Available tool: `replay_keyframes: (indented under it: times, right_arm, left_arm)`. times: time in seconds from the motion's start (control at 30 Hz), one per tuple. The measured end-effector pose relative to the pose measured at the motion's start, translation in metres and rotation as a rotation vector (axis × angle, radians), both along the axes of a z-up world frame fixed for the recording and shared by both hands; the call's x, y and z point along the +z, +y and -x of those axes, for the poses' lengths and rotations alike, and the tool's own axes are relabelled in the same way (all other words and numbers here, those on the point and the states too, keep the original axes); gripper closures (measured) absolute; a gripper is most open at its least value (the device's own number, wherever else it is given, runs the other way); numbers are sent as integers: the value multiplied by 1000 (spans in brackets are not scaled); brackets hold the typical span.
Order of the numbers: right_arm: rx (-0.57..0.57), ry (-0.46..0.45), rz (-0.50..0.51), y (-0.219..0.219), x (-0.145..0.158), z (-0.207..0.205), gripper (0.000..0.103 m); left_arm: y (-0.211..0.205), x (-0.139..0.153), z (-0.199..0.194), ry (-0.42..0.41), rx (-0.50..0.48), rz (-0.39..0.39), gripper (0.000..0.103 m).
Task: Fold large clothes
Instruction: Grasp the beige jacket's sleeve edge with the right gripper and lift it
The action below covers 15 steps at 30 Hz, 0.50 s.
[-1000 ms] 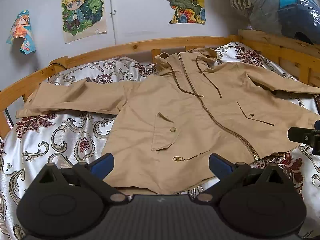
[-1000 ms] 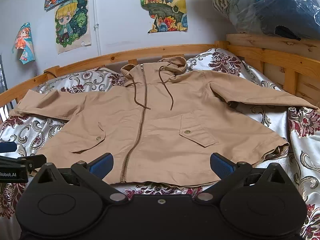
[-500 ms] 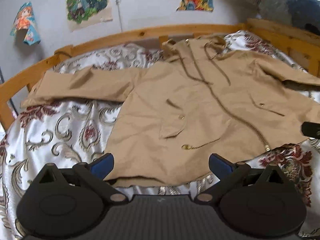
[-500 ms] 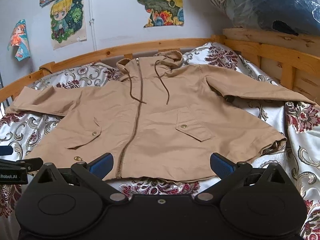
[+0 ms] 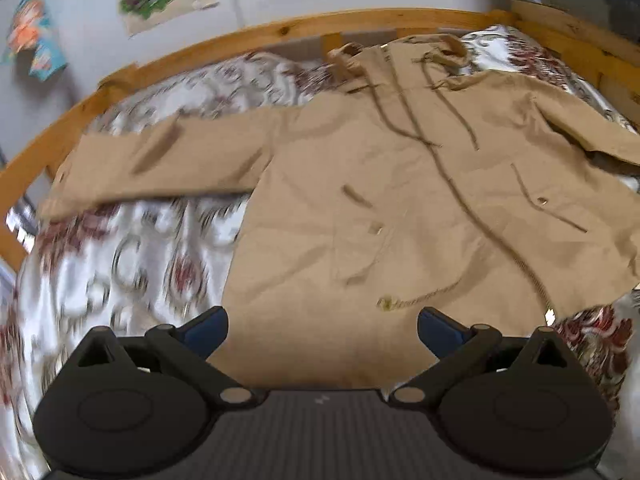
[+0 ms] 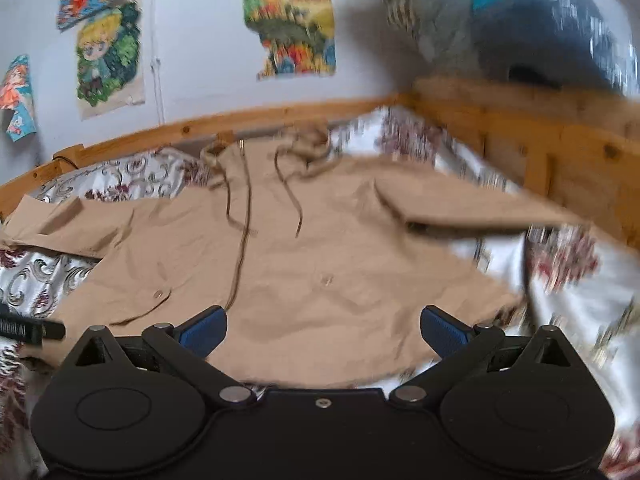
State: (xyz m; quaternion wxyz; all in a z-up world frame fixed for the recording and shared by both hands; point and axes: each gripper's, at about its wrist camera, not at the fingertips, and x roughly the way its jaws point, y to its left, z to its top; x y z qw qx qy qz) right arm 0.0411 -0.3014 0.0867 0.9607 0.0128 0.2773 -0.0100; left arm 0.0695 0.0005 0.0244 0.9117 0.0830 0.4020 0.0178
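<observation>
A tan hooded jacket (image 5: 400, 208) lies front up and zipped on the bed, both sleeves spread out sideways; it also shows in the right wrist view (image 6: 304, 248). My left gripper (image 5: 322, 330) is open and empty, just above the jacket's bottom hem on its left half. My right gripper (image 6: 323, 330) is open and empty above the hem on the right half. The tip of the left gripper (image 6: 28, 328) shows at the left edge of the right wrist view. Both views are blurred by motion.
The bed has a white satin cover with dark red flowers (image 5: 132, 264) and a wooden rail (image 5: 280, 32) around the far side and right side (image 6: 560, 152). Posters hang on the wall (image 6: 108, 60). Bagged bedding (image 6: 540, 28) sits above the right rail.
Both grippers have moved forward and lower toward the jacket's bottom hem. The jacket has not moved. Both stay open.
</observation>
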Motion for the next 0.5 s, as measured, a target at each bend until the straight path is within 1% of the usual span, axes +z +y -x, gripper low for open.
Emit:
replay_keyframes:
  times: [0.07, 0.17, 0.23, 0.33, 0.4, 0.5]
  right_arm:
    - [-20, -28, 50, -6, 4, -1, 1]
    - [-75, -64, 65, -24, 9, -2, 1]
    - [-111, -99, 67, -40, 12, -3, 1]
    - [-171, -124, 77, -68, 16, -7, 1]
    - [-225, -136, 56, -90, 17, -12, 1]
    - [-287, -151, -12, -123, 14, -24, 1]
  left_arm:
    - [-11, 12, -11, -6, -27, -22, 0]
    - [-29, 27, -29, -9, -60, -32, 0]
    - [-41, 33, -45, 9, -81, -33, 0]
    - [-62, 36, -69, 61, -101, -61, 0]
    - [-75, 36, -82, 84, -90, -62, 0]
    - [-91, 34, -103, 115, -100, -24, 0]
